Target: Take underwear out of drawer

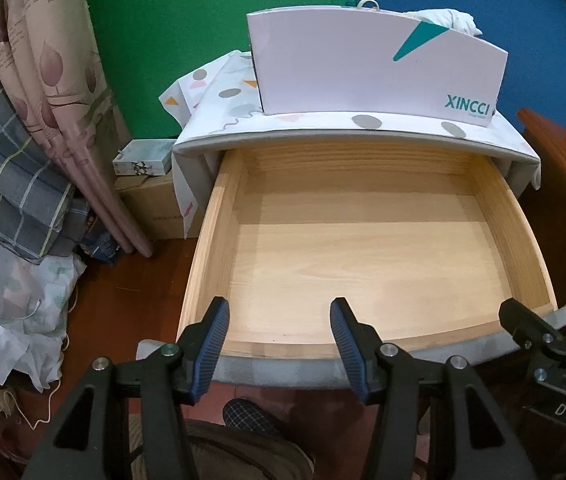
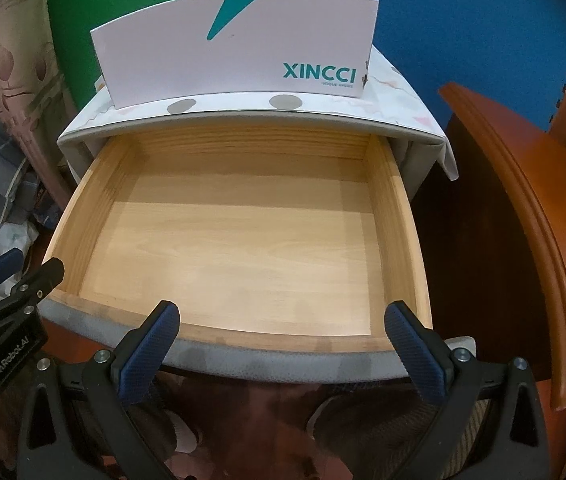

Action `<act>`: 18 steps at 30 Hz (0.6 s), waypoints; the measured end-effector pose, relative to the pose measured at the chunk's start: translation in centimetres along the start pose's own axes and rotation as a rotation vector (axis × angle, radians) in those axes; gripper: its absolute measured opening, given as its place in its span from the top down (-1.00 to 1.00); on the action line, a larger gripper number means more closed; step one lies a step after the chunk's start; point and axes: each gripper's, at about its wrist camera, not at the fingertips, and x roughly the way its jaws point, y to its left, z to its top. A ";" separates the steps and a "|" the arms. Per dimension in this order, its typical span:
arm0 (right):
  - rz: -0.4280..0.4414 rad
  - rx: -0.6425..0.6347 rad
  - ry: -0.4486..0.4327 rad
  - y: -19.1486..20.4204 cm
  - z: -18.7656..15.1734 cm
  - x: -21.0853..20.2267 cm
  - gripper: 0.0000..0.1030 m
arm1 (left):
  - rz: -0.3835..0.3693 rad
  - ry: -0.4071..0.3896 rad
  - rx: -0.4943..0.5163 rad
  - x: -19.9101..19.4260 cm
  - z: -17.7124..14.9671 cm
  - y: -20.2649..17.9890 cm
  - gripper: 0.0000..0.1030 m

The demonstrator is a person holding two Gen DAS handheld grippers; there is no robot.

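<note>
The wooden drawer [image 1: 363, 248] is seen pulled fully out of the cloth-draped cabinet [image 1: 219, 140], its pale floor bare in both wrist views, while a crumpled white garment, apparently the underwear [image 1: 449, 20], is seen bunched in the top of the pink XINCCI box [image 1: 363, 76] that stands on the cabinet top. The left gripper [image 1: 279, 330] is held above the drawer's grey front edge with its blue-padded jaws parted and nothing between them. The right gripper [image 2: 283, 334] is held just beside it over the same edge, its jaws spread wider and likewise gripping nothing.
</note>
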 end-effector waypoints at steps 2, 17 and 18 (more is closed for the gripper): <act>0.005 0.001 0.002 -0.1 0.0 0.0 -0.97 | -0.005 -0.003 -0.006 -0.1 0.1 0.1 -0.04; 0.000 -0.030 0.008 0.5 0.0 -0.1 -0.97 | -0.014 -0.008 -0.032 -0.5 0.2 0.6 -0.04; -0.001 -0.033 0.006 0.6 0.0 -0.1 -0.97 | -0.012 -0.009 -0.032 -0.5 0.2 0.6 -0.04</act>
